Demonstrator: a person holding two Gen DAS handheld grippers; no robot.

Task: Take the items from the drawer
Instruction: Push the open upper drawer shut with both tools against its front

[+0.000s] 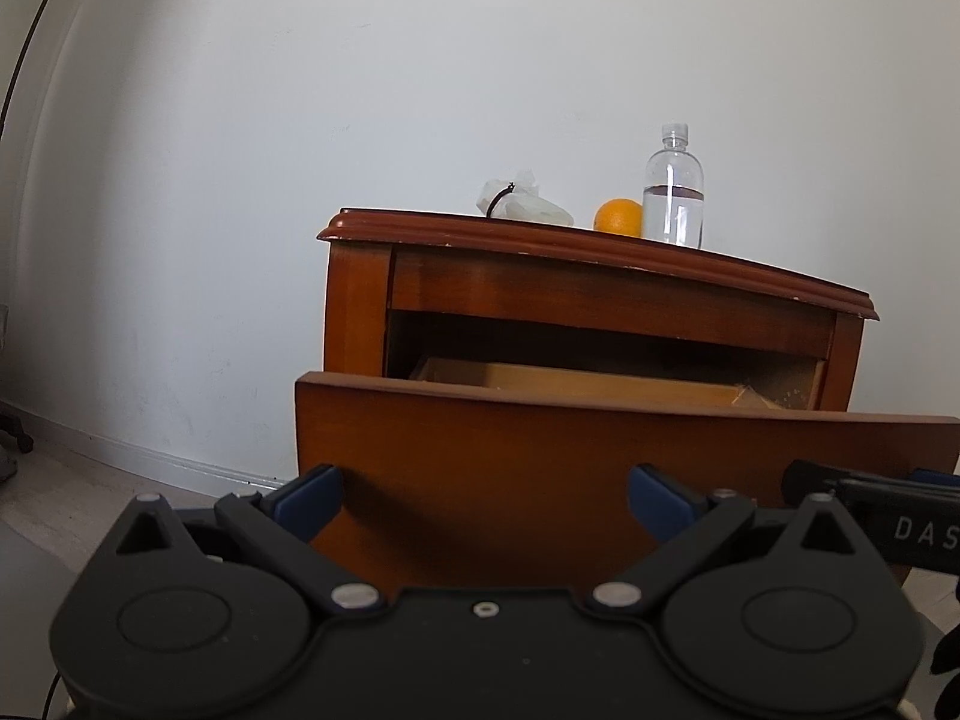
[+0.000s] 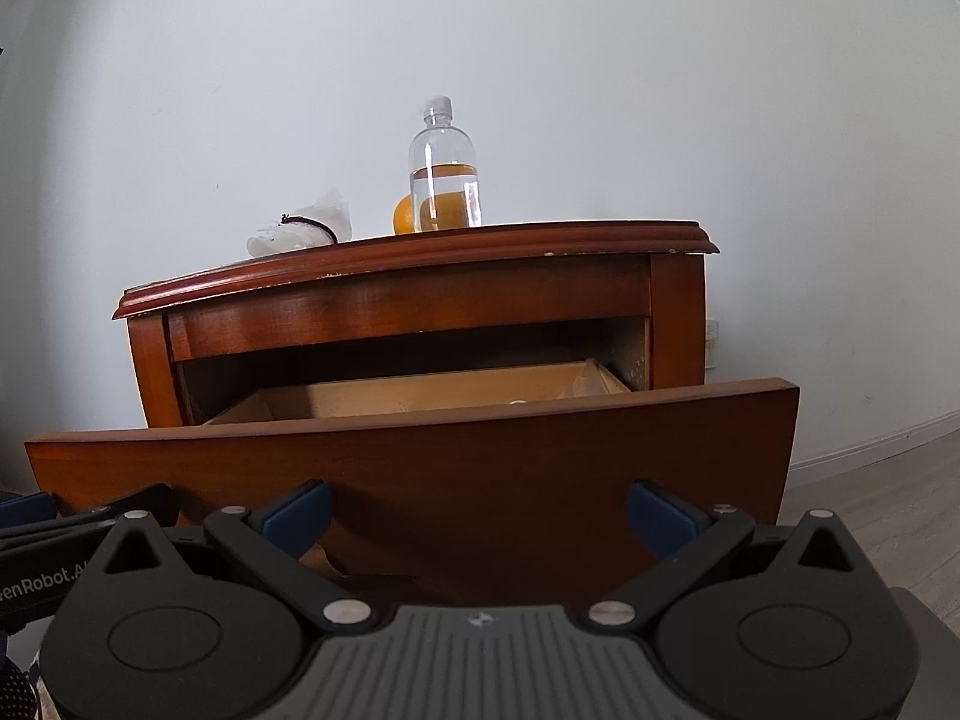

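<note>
- Left gripper (image 1: 485,495): fingers spread wide, empty, low in front of the drawer (image 1: 600,456).
- Right gripper (image 2: 478,510): likewise spread, empty, beside the left one.
- Drawer pulled out of the nightstand (image 2: 420,294); contents mostly hidden behind its front; a small pale item (image 2: 517,402) peeks up near the right side.
- Judgement: likely light; its hardness and best grip point cannot be judged until seen from above.

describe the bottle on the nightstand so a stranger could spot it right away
Find the wooden nightstand against the white wall, its drawer pulled open. On its top stand three things. The bottle is the tallest: clear plastic, white cap, partly filled with water, upright beside an orange and away from a crumpled white bag.
</note>
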